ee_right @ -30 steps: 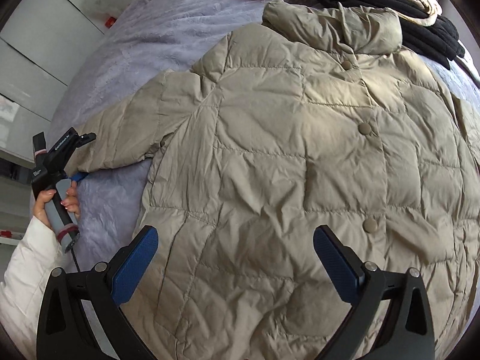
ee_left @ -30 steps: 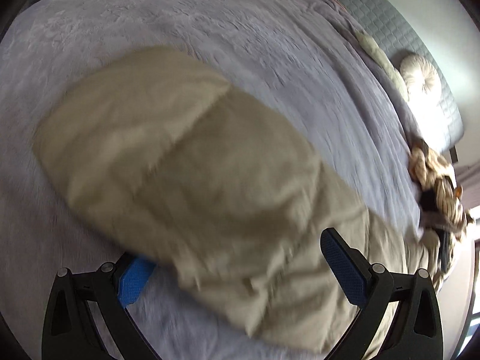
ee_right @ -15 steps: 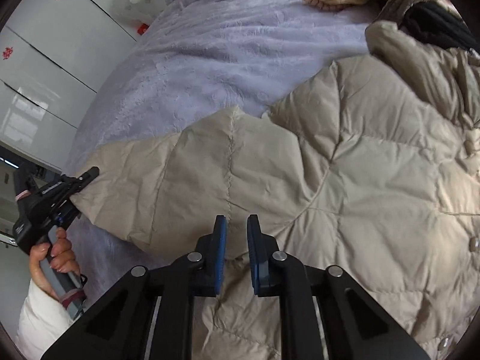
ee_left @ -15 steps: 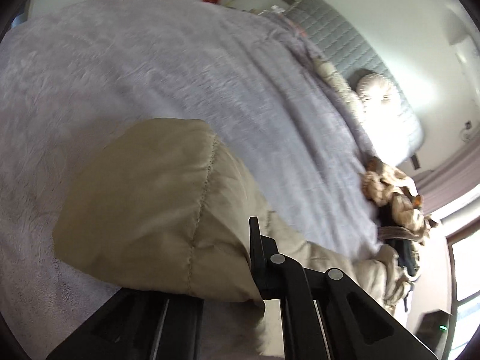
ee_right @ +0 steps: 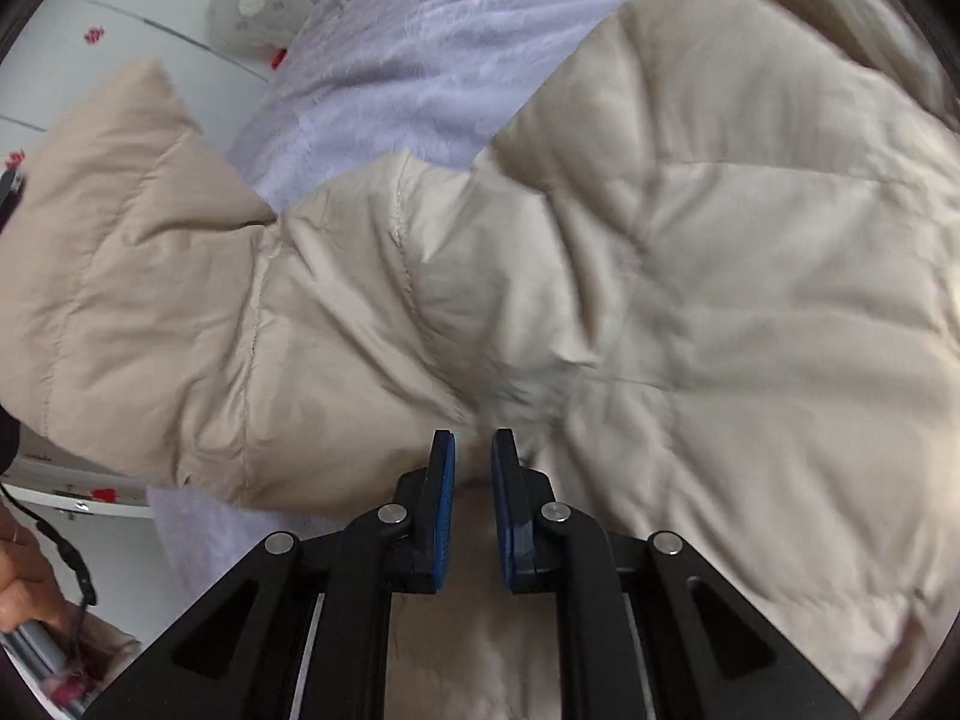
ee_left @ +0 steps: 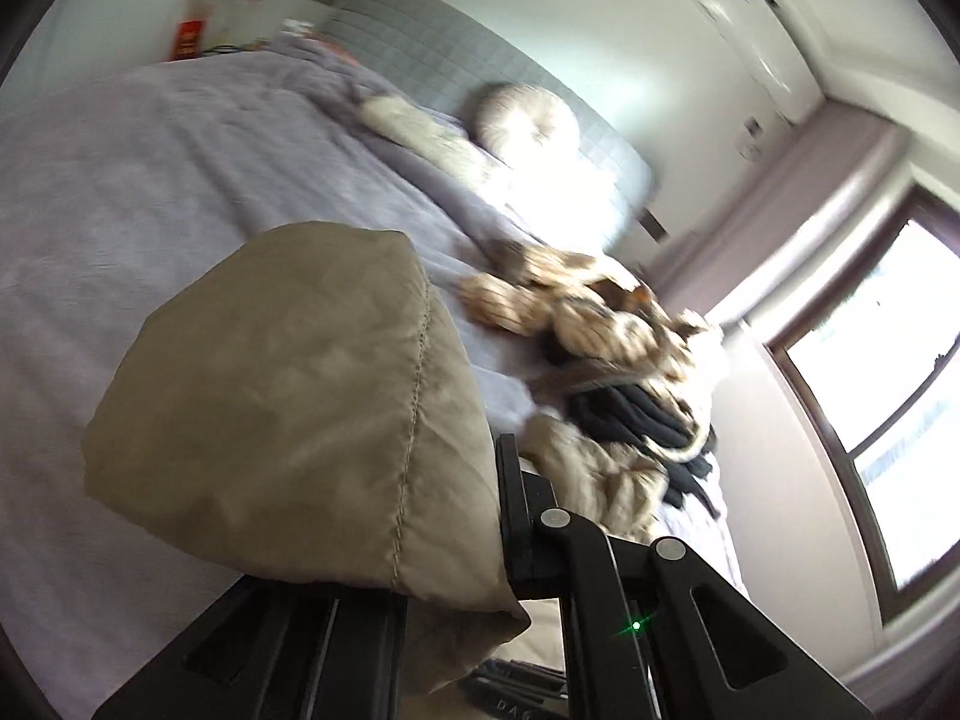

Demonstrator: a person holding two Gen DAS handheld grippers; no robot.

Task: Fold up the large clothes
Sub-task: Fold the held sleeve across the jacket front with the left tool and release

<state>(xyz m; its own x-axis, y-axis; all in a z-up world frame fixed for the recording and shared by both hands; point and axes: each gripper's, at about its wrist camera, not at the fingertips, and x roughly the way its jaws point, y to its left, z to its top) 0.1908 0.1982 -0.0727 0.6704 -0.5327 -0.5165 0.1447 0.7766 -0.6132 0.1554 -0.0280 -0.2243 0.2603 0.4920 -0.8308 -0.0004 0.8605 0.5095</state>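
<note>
- Jacket (ee_right: 690, 300): beige, quilted and puffy. On my right camera it lies spread over the bed and fills most of the view.
- Sleeve (ee_left: 288, 420): the end of the jacket's sleeve. On my left camera it bulges over the left finger and stands raised above the bed; on the right camera it reaches out to the left edge of the view.
- Left gripper (ee_left: 480, 510): my fingers here are clamped tight on the sleeve end. Only the right finger (ee_left: 510, 498) shows; the fabric hides the other.
- Right gripper (ee_right: 474, 480): my jaws have just been closing. The blue pads (ee_right: 445, 498) stand nearly together, with jacket fabric running between them at the tips, low on the jacket where the sleeve meets the body. Whether the pads truly pinch it I cannot tell.
- Bed (ee_left: 120, 192): covered in a lilac plush spread, under everything.
- Headboard (ee_left: 456, 78): grey, quilted, at the far end, with a round pale cushion (ee_left: 528, 120) against it.
- Clothes pile (ee_left: 606, 348): striped cream and black garments heaped beyond the sleeve, near the bed's edge.
- Window (ee_left: 888, 408): bright, on the right wall.
- Fan (ee_right: 249, 6): white, past the bed, beside white cupboard doors.
- Hand (ee_right: 24, 588): at the lower left of my right camera, on a grey handle.
</note>
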